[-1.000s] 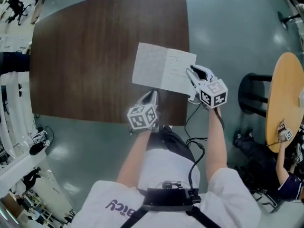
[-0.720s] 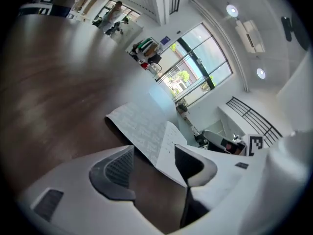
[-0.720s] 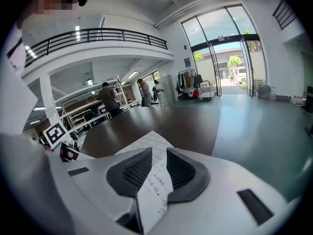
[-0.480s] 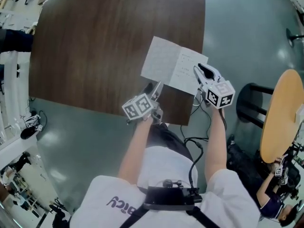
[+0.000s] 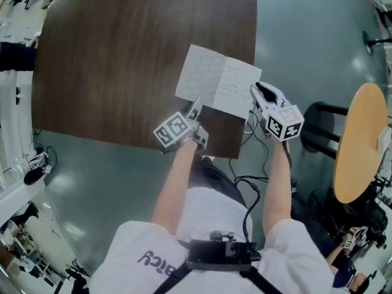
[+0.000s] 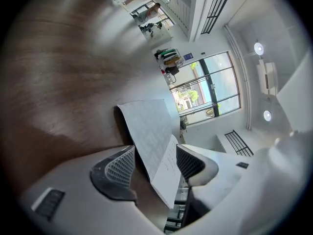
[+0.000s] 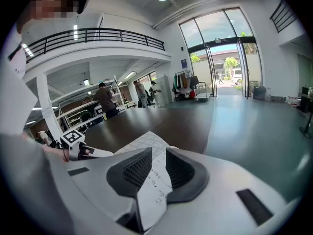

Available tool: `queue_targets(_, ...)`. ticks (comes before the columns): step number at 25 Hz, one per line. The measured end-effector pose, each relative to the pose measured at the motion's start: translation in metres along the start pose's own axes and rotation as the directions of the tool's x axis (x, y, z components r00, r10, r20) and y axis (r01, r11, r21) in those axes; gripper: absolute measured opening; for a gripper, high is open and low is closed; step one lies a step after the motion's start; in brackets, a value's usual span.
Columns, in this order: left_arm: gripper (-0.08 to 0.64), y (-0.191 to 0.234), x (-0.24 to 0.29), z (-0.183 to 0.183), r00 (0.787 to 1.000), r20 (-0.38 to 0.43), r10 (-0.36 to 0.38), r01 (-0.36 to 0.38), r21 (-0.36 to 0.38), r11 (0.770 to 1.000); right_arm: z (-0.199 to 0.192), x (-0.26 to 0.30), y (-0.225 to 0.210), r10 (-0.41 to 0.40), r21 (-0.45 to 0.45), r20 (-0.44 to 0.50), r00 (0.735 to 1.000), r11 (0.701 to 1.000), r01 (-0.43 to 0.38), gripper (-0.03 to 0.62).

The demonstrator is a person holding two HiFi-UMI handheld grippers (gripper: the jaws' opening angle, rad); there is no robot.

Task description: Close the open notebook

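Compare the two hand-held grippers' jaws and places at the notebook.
Jaws: the left hand-held gripper holds them wide apart, having just been opening; the right hand-held gripper, narrowly apart. Place: left at the notebook's near edge, right at its right edge. Both show paper between the jaws.

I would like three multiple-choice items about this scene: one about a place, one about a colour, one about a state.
1. Where on the table does the notebook lie?
A. by its left edge
B. at its middle
C. by its right edge

2. What colour is the table?
A. white
B. dark brown
C. green

3. The notebook is:
A. open, pages up
B. closed
C. rolled up

Key:
1 C, the head view shows it at the table's right edge.
2 B, dark brown wood grain shows.
3 A, both pages face up.
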State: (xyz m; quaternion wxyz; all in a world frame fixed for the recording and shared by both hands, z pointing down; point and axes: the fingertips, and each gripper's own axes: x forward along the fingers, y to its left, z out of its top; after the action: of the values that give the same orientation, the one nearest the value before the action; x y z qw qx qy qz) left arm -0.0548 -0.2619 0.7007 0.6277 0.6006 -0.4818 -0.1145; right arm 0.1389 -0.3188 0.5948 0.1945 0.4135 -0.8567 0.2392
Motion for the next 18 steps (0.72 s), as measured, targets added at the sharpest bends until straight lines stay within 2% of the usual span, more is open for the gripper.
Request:
queue_targets(3, 0.261, 0.0, 0.002, 0.003, 1.0, 0.015, -0.007, 0.007, -0.01, 1.0, -0.006, -0.012, -0.003, -0.02, 0.009, 0.0, 1.0, 1.0, 0.02, 0.08)
queue_targets(7, 0.247, 0.002, 0.005, 0.004, 1.0, 0.018, 0.008, -0.009, 0.024, 1.0, -0.011, -0.025, -0.006, -0.04, 0.022, 0.009, 0.999, 0.999, 0.04, 0.08)
queue_targets(11, 0.13, 0.012, 0.003, 0.006, 0.999, 0.027, 0.046, -0.047, 0.022, 0.999, -0.017, -0.036, -0.007, -0.057, 0.033, 0.015, 0.998, 0.998, 0.057, 0.08)
queue_targets(13, 0.044, 0.017, 0.003, 0.009, 0.997, 0.035, 0.062, -0.062, 0.016, 0.998, -0.022, -0.041, -0.008, -0.069, 0.041, 0.013, 0.998, 0.997, 0.068, 0.08)
queue_targets(15, 0.012, 0.019, 0.003, 0.011, 0.998, 0.044, 0.055, -0.055, 0.014, 0.998, -0.026, -0.045, -0.009, -0.077, 0.048, 0.011, 0.997, 0.996, 0.077, 0.08)
queue_targets(18, 0.006, 0.012, 0.001, 0.012, 0.998, 0.053, 0.017, -0.019, 0.047, 0.999, -0.03, -0.054, -0.009, -0.09, 0.054, 0.014, 0.996, 0.995, 0.089, 0.08)
